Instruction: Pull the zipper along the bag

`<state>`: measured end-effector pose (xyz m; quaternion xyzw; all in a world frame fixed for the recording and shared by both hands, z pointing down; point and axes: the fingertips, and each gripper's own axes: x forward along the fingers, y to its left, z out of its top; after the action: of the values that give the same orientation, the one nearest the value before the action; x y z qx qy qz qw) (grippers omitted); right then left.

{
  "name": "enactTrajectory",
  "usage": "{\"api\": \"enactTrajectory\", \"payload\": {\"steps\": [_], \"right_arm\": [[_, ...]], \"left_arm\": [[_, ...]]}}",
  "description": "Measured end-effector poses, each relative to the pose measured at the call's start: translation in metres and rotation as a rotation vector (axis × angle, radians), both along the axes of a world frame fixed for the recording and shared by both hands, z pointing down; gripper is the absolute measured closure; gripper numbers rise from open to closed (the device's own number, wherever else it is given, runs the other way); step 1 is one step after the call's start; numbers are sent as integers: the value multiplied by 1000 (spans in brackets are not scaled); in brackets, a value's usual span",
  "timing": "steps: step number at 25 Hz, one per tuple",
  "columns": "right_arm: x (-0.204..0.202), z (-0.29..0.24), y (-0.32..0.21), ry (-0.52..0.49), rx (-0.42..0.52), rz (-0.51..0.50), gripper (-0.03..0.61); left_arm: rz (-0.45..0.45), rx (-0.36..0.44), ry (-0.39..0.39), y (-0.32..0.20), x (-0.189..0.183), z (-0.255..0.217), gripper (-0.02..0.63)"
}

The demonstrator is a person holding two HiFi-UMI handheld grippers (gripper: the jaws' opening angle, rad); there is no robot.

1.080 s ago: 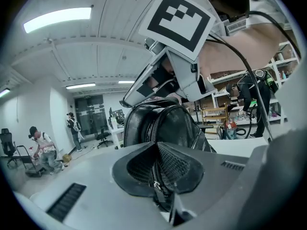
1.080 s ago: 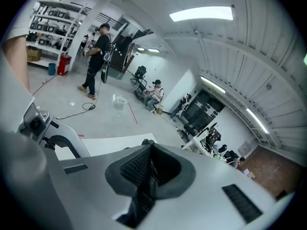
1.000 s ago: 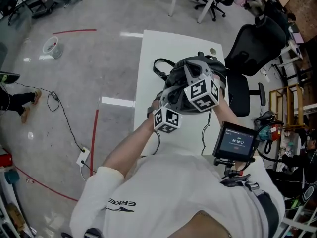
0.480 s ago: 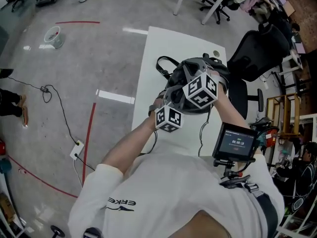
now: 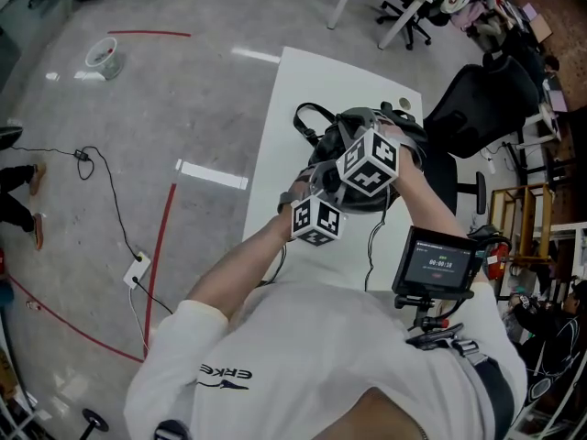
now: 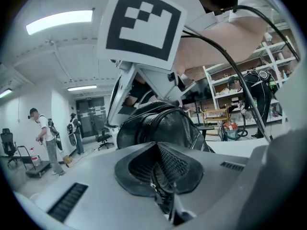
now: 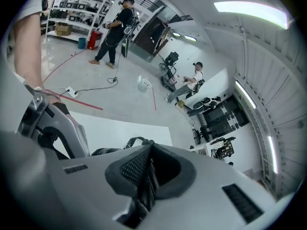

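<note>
Left gripper (image 6: 160, 178): its 2 jaws are closed, the ribbed pads pinching a black tab with a small metal piece, apparently the zipper pull (image 6: 152, 186). Right gripper (image 7: 144, 178): its 2 jaws are likewise closed, with dark material of the bag (image 5: 341, 134) caught low between the pads; whether this is fabric or zipper tape cannot be told.

In the head view both grippers sit on the near side of the bag, the left one just below and to the left of the right one, and their marker cubes hide the contact points.

The bag is black and rounded. It rests on a white table (image 5: 284, 99), toward the table's far right corner. 1 carry loop (image 5: 307, 117) lies on the tabletop at the bag's left.

A black office chair (image 5: 477, 94) stands just right of the bag, off the table edge. A small screen (image 5: 436, 264) on a mount sits nearer the person than the bag, to its right.
</note>
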<state>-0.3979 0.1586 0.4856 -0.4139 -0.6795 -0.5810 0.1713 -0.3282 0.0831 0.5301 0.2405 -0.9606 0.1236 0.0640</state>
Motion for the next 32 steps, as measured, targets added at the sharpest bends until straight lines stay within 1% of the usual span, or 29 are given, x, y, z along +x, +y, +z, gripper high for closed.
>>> {"api": "enactTrajectory", "payload": {"steps": [2, 6, 8, 11, 12, 14, 15, 20, 25, 29, 32], "right_arm": [[0, 2, 1, 4, 12, -4, 561], [-1, 1, 2, 14, 6, 1, 560], [-3, -2, 1, 19, -5, 9, 560], [-6, -5, 0, 33, -22, 21, 560], [-7, -5, 0, 36, -24, 23, 560], [-7, -4, -1, 37, -20, 23, 560], [-7, -2, 1, 36, -16, 22, 560], [-5, 14, 15, 33, 5, 19, 560], [-3, 14, 12, 9, 47, -2, 560], [1, 21, 19, 7, 99, -30, 560], [5, 30, 24, -3, 151, -58, 560]], "left_arm": [[-2, -6, -7, -1, 1, -1, 606], [-51, 23, -6, 15, 1, 0, 604], [-57, 36, 6, 21, 0, 3, 604], [-27, 36, 25, 21, 1, 9, 597], [-11, 30, 31, 18, 1, 11, 586], [21, 17, 51, 11, 1, 19, 537], [31, 10, 65, 10, 0, 25, 523], [39, -43, 110, 15, -13, 55, 515], [30, -68, 129, 10, -19, 52, 518], [47, -102, 117, 8, -16, 48, 529], [47, -104, 112, 7, -15, 46, 531]]}}
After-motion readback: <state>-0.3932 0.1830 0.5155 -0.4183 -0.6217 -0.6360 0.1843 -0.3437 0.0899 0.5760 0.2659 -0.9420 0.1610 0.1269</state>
